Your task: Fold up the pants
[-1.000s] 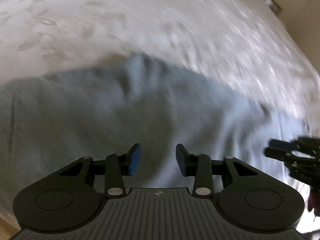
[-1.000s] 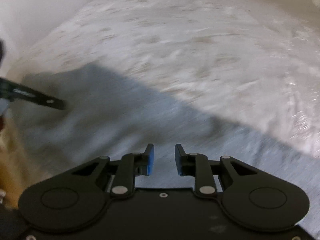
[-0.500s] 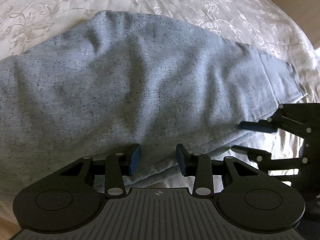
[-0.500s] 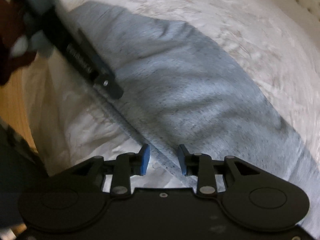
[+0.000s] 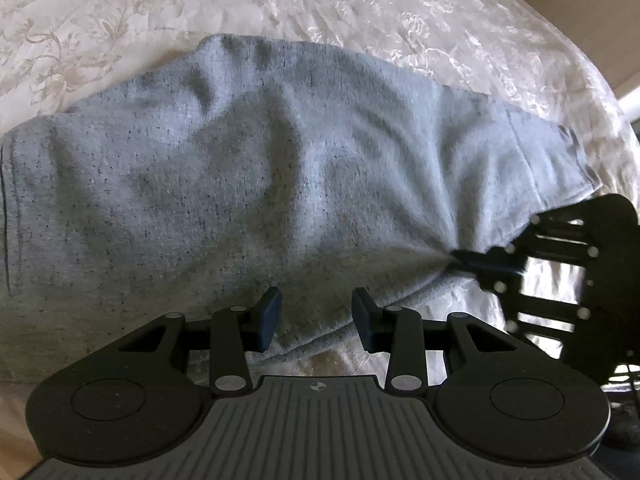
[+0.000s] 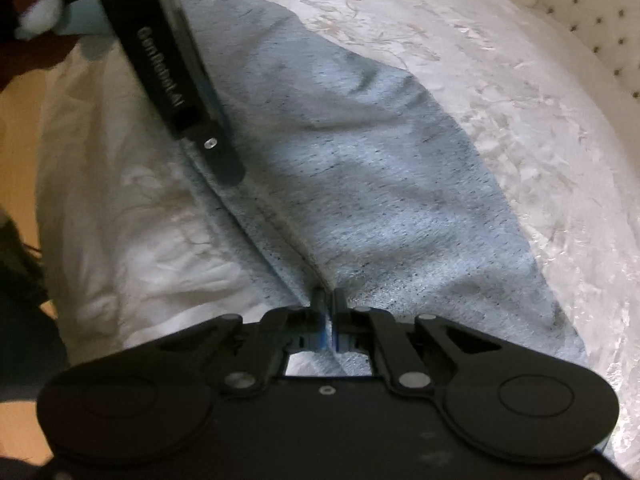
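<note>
Grey-blue heathered pants [image 5: 280, 168] lie flat across a white embroidered bedspread [image 5: 360, 8], also in the right wrist view [image 6: 380, 184]. My left gripper [image 5: 316, 316] is open, its blue pads straddling the pants' near edge without closing on it. My right gripper [image 6: 329, 300] is shut on the near edge of the pants, the cloth puckering at its tips; it shows at the right of the left wrist view [image 5: 480, 262]. The left gripper's body stands at the upper left of the right wrist view [image 6: 172, 64].
The bed's near edge drops to a wooden floor [image 6: 16, 128] at the left. A tufted headboard [image 6: 592, 20] stands at the far right. The bedspread [image 6: 500, 80] stretches beyond the pants.
My right gripper has closed on the pants' near edge, pinching the cloth. My left gripper has moved closer over the edge and stays open.
</note>
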### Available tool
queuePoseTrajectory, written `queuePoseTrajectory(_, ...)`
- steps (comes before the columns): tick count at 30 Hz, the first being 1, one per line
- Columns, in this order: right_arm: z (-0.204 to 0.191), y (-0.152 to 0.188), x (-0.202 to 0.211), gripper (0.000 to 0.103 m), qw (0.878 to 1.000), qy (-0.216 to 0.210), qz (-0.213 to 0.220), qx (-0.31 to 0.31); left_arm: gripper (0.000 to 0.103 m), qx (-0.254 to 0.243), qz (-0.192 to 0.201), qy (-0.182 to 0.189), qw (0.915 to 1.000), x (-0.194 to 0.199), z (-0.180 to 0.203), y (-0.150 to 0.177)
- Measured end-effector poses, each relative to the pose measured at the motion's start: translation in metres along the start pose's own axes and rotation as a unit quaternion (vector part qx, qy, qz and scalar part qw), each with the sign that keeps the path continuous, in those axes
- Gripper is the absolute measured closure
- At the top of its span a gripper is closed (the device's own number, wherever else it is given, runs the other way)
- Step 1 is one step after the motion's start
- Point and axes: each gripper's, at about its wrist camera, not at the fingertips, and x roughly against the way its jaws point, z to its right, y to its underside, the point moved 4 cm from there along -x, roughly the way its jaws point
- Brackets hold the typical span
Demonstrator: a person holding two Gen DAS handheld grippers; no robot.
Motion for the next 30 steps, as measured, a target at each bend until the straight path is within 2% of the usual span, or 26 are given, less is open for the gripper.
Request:
queuePoseTrajectory(4, -0.001, 0.006, 0.022, 0.099, 1.0, -0.02, 0.011, -0.001, 0.065, -0.004, 0.003, 0.005, 1.0, -0.003, 0.003, -0.001)
queuePoseTrajectory(8, -0.002, 0.009, 0.008, 0.099, 1.0, -0.008, -0.004, -0.002, 0.065, -0.007, -0.011, -0.002, 0.9999, -0.018, 0.003, 0.001)
queuePoseTrajectory(11, -0.001, 0.001, 0.006, 0.09, 1.0, -0.002, -0.007, -0.028, 0.065, 0.004, -0.045, -0.001, 0.999, -0.029, -0.003, 0.011)
queuePoseTrajectory(13, 0.003, -0.004, 0.017, 0.078, 0.998, -0.011, 0.016, -0.063, 0.065, 0.009, -0.047, 0.005, 0.9989, -0.027, -0.006, 0.016)
queuePoseTrajectory(17, 0.029, -0.001, 0.024, 0.077, 0.985, -0.012, 0.029, -0.168, 0.065, 0.011, -0.048, 0.01, 0.9987, -0.022, -0.009, 0.019)
queuePoseTrajectory(19, 0.046, 0.011, 0.016, 0.077, 0.972, -0.001, 0.009, -0.235, 0.065, 0.0, -0.052, 0.009, 0.9986, -0.019, -0.007, 0.017)
queuePoseTrajectory(20, 0.054, 0.022, 0.008, 0.077, 0.964, 0.011, -0.022, -0.265, 0.065, -0.009, -0.053, 0.009, 0.9985, -0.017, -0.004, 0.015)
queuePoseTrajectory(21, 0.059, 0.033, 0.0, 0.08, 0.956, 0.017, -0.059, -0.285, 0.065, -0.016, -0.051, 0.012, 0.9985, -0.011, -0.001, 0.011)
queuePoseTrajectory(23, 0.066, 0.046, -0.001, 0.081, 0.949, 0.026, -0.079, -0.306, 0.065, -0.025, -0.03, 0.025, 0.9989, 0.004, 0.002, -0.002)
queuePoseTrajectory(26, 0.077, 0.043, 0.016, 0.08, 0.945, 0.038, -0.053, -0.32, 0.065, -0.028, 0.019, 0.03, 0.999, 0.02, -0.001, -0.032)
queuePoseTrajectory(30, 0.102, 0.02, 0.023, 0.08, 0.935, 0.048, 0.004, -0.352, 0.065, 0.007, 0.061, 0.015, 0.998, 0.014, -0.016, -0.08)
